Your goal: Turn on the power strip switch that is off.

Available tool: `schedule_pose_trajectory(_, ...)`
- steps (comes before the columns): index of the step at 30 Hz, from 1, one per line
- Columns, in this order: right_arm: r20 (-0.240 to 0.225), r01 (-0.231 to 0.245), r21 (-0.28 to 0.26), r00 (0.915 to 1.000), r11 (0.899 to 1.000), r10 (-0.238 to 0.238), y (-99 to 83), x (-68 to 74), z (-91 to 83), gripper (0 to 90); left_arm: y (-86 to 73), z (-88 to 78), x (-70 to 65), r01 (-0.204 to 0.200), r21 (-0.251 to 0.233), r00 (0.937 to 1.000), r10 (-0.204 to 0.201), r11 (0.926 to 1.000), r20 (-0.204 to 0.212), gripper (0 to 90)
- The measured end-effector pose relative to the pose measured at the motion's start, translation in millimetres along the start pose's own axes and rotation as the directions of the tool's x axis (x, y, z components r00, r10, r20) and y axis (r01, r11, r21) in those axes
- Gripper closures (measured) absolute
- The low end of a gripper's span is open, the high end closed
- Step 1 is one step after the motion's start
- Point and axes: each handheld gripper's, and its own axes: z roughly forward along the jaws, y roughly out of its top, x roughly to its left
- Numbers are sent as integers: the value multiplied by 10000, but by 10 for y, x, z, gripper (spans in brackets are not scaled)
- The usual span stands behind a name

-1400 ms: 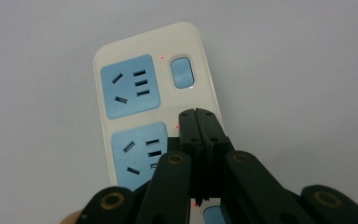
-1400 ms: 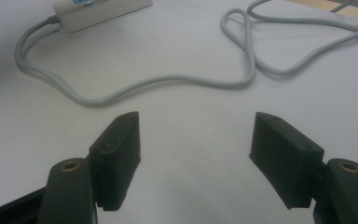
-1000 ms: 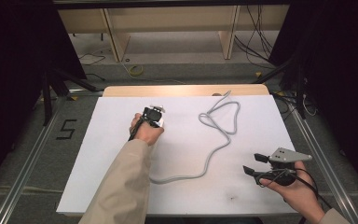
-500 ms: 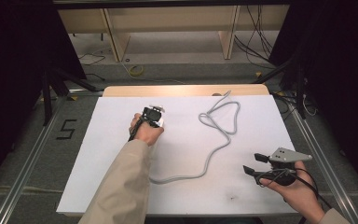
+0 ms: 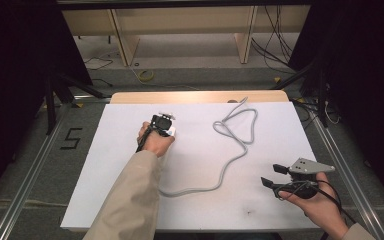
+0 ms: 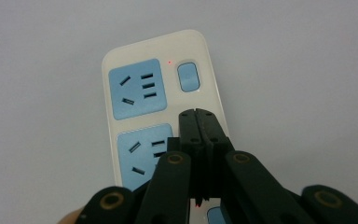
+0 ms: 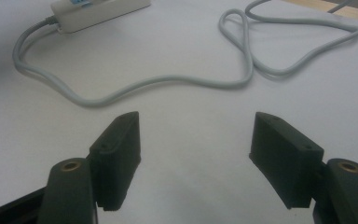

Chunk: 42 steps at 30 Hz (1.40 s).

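At the near right corner of the table (image 5: 105, 200), the right tool (image 5: 275, 176) waits low over the white surface with its jaws spread wide and nothing between them. The hand (image 5: 314, 197) grips it from behind, wrist level, jaws pointing across toward the middle of the table. In the right gripper view the bare sheet lies between the two jaws, and the grey cord (image 7: 158, 84) snakes past just beyond them.

Farther in, left of centre, the left tool (image 6: 199, 122) is pressed together, jaws touching, with nothing clamped between them. Its tip hangs over the power strip (image 6: 161, 93), beside the lower blue socket and just short of the blue rocker switch (image 6: 188, 76). The forearm reaches straight forward from the near edge, sleeve over the table, hand curled round the tool and tilted down onto the strip.

Judging by this, the work is to push a switch with the closed tip. A small red light (image 6: 169, 61) glows beside the far switch. Whether the press is done or yet to come, I cannot tell.

Beyond, the cord loops toward the far edge.
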Motion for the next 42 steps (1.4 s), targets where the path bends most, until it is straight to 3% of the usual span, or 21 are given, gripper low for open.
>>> schedule_pose_trajectory(19,-4,30,-8,10000,10000,-30,0,2,6,337,-20,-108,74,-29,-359,10000,29,9994,10,895)
schedule_pose_trajectory(36,5,22,16,10000,10000,-22,-1,2,9,337,-76,-304,157,446,-1144,9973,-375,9924,634,702)
schedule_pose_trajectory(39,14,0,30,10000,10000,0,-2,2,8,338,-94,-345,179,537,-1341,9950,-417,9895,904,627)
schedule_pose_trajectory(42,17,0,23,10000,10000,0,-2,1,7,337,-124,-387,205,376,-1543,9958,-242,9873,881,565)
